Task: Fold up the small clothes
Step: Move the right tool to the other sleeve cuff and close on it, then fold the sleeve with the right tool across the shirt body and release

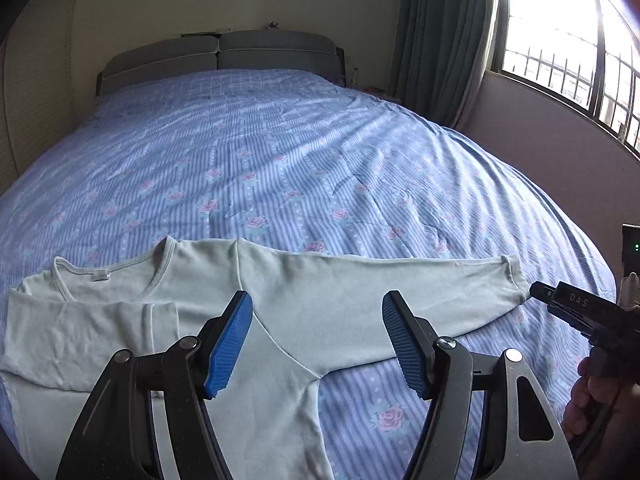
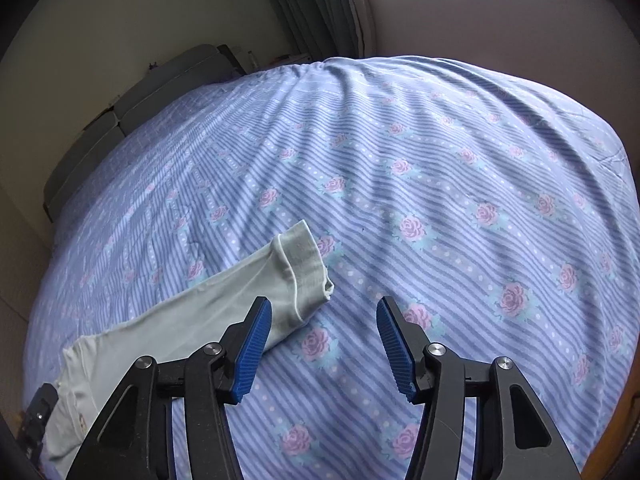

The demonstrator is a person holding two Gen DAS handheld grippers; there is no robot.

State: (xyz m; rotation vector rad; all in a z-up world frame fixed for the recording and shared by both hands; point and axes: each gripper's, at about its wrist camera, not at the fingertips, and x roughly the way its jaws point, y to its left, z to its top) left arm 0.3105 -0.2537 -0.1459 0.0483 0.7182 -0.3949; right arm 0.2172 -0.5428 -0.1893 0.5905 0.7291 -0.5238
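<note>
A pale green long-sleeved shirt (image 1: 304,308) lies flat on the bed, neckline toward the headboard. Its left sleeve (image 1: 88,332) is folded across the chest. Its right sleeve (image 1: 420,280) stretches out sideways to the right. My left gripper (image 1: 318,344) is open and empty above the shirt near the right armpit. My right gripper (image 2: 322,350) is open and empty, hovering just right of the sleeve cuff (image 2: 306,268). It also shows in the left wrist view (image 1: 538,292), its tip at the cuff.
The bed has a blue striped cover with pink roses (image 1: 280,160). A grey headboard (image 1: 220,56) stands at the far end. A curtain (image 1: 448,32) and a barred window (image 1: 568,40) are on the right wall.
</note>
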